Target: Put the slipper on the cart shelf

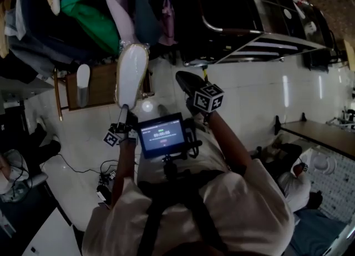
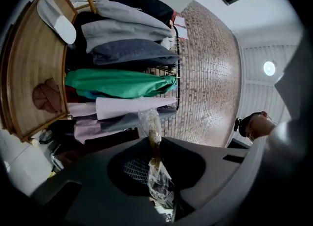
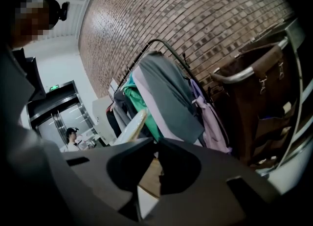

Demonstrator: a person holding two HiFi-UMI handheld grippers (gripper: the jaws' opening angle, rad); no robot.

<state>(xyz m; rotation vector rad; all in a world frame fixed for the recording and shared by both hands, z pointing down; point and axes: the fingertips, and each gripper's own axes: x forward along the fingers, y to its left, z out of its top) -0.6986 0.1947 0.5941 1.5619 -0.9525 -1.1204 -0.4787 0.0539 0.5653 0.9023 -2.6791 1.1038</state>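
My left gripper (image 1: 124,112) is shut on the heel end of a white slipper (image 1: 132,73) wrapped in clear plastic, which it holds up in the air in front of the wooden cart shelf (image 1: 104,90). In the left gripper view the slipper (image 2: 150,128) stands edge-on between the jaws of the left gripper (image 2: 154,146). A second white slipper (image 1: 83,84) lies on the shelf (image 2: 29,68), seen there as the slipper (image 2: 56,17). My right gripper (image 1: 182,77) hovers to the right of the held slipper. In its own view the right gripper (image 3: 155,143) has its tips together, nothing held.
Clothes (image 1: 89,16) hang on a rack above the shelf, with a green garment (image 2: 117,82) among them. A brown trolley (image 3: 254,88) stands against the brick wall. Cables (image 1: 105,167) lie on the floor. A person (image 3: 73,139) stands far off by the lift doors.
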